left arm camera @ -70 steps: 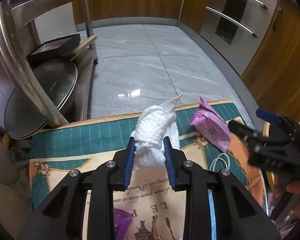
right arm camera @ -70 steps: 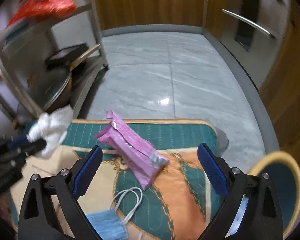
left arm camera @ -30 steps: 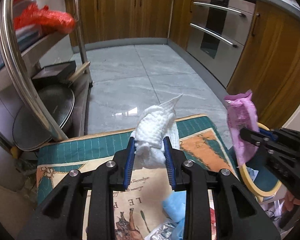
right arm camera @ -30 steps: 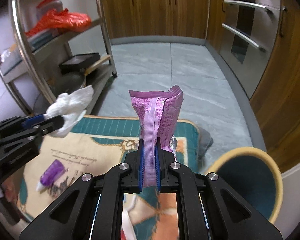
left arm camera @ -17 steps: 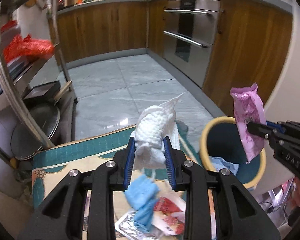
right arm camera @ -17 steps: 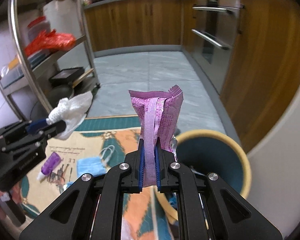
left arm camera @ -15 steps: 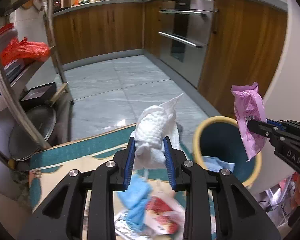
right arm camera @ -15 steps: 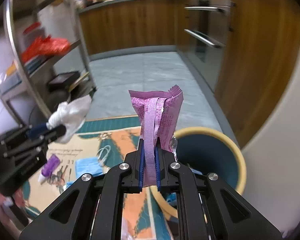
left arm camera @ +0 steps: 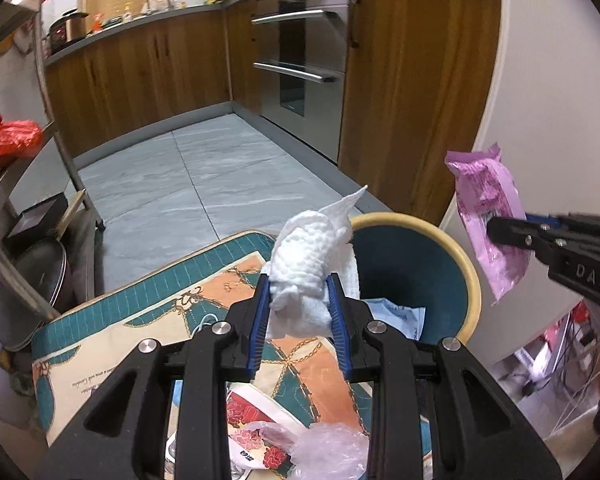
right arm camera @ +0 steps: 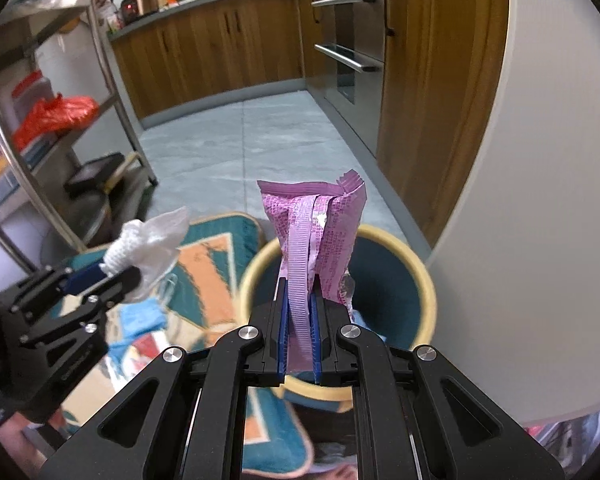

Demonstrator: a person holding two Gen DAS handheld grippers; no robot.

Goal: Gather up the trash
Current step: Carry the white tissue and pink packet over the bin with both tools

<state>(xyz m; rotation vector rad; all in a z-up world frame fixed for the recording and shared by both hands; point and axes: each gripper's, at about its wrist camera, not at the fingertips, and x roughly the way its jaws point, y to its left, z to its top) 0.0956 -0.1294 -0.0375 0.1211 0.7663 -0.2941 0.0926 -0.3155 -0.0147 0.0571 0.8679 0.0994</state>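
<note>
Down on the kitchen floor a patterned rug [left arm camera: 148,312] takes up most of the foreground, teal border with orange and cream panels. Loose stuff is scattered on it: a blue face mask [right arm camera: 142,318], a red floral packet [left arm camera: 256,432] and a crumpled clear plastic bag [left arm camera: 328,448]. Right at the rug's far corner sits the bin [left arm camera: 466,268], yellow rim, dark teal inside, with a pale blue wrapper [left arm camera: 396,314] already lying in it. A white wall corner [right arm camera: 540,200] stands tight against the bin's right side, and wooden cabinets [left arm camera: 160,68] with a steel oven [left arm camera: 300,60] run behind. Off to the left there's a metal rack [right arm camera: 112,80] with a red plastic bag [right arm camera: 56,114] on a shelf.

The left gripper [left arm camera: 300,308] has its blue pads pinched on a wad of white tissue [left arm camera: 312,252], held up just at the near rim of the bin. The right gripper [right arm camera: 300,320] is squeezed nearly closed on a pink wrapper [right arm camera: 316,232], which stands upright above the bin opening.

Writing-wise: the right gripper's body reads "DAS" in the left wrist view. The rug has small script and the pink wrapper has fine print, both too small to read.
</note>
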